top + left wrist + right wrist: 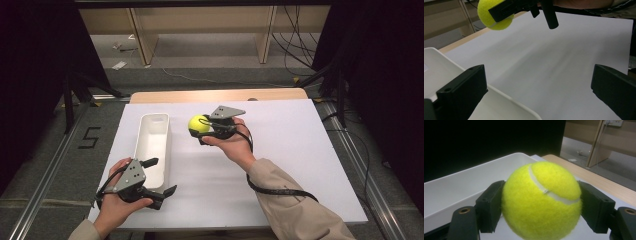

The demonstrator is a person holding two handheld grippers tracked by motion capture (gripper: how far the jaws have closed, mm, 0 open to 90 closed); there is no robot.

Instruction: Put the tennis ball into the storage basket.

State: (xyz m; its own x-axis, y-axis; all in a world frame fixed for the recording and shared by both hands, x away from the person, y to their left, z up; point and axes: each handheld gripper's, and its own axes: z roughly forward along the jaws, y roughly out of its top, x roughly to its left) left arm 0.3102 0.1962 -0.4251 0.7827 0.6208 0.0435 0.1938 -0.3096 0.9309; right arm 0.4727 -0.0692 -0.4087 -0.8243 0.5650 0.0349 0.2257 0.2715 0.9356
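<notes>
Gripping a yellow tennis ball [198, 123] between its two black jaws, the right gripper [205, 131] is hanging above the white sheet [300, 150] that is covering the table, just to the right of the far end of the long white tray [154, 145]. In the right gripper view the ball [542, 200] is sitting squeezed between the pads on both sides, lifted clear of the sheet, with the tray [461, 187] lying close behind it. The left gripper [159, 175] is resting near the front edge of the table, beside the near end of the tray, its jaws standing wide apart with nothing between them. In the left gripper view one jaw is reaching over the tray's rim [506, 100] while the ball [492, 15] is showing high up, held by the other gripper [524, 7].
</notes>
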